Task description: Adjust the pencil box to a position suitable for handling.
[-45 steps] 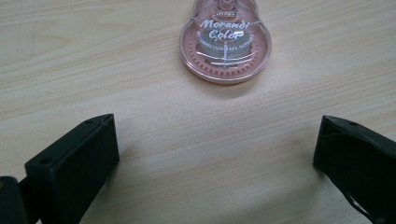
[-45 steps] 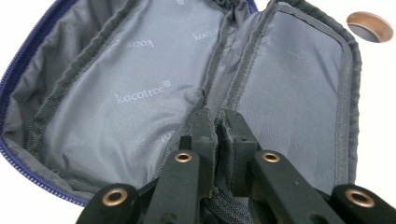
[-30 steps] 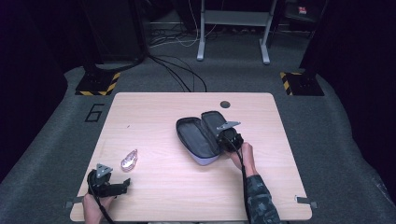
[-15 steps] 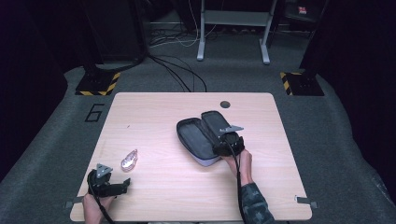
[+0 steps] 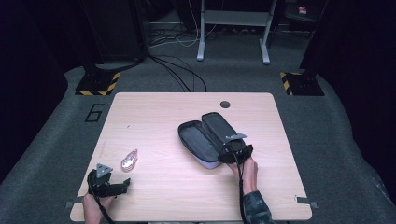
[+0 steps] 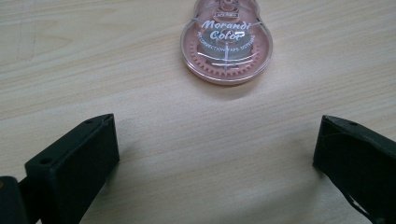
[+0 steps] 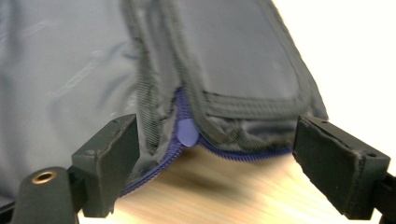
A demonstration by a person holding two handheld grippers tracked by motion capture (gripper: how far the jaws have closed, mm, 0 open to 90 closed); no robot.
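Note:
A dark zip case point(image 5: 204, 137) lies open flat in the middle right of the wooden table point(image 5: 159, 116). Its grey lining point(image 7: 70, 70) and blue zipper point(image 7: 186, 133) sit just ahead of my right gripper point(image 7: 217, 154), whose jaws stand wide apart with nothing between them. That right gripper point(image 5: 236, 151) rests at the case's near right end. A pink clear correction-tape dispenser point(image 6: 226, 44) lies on the wood, just beyond my left gripper point(image 6: 215, 149), which is open and holds nothing. From above, the dispenser point(image 5: 129, 161) is just beyond my left gripper point(image 5: 109, 183) at the near left corner.
A round cable hole point(image 5: 225, 104) sits near the table's far edge. Beyond the table are floor cables point(image 5: 180, 70), a metal stand point(image 5: 233, 28) and hazard-striped feet point(image 5: 98, 86). Small brackets point(image 5: 306, 201) mark the table's near corners.
My right gripper has drawn back slightly toward the near edge, off the case's right end. The left gripper and the dispenser have stayed put.

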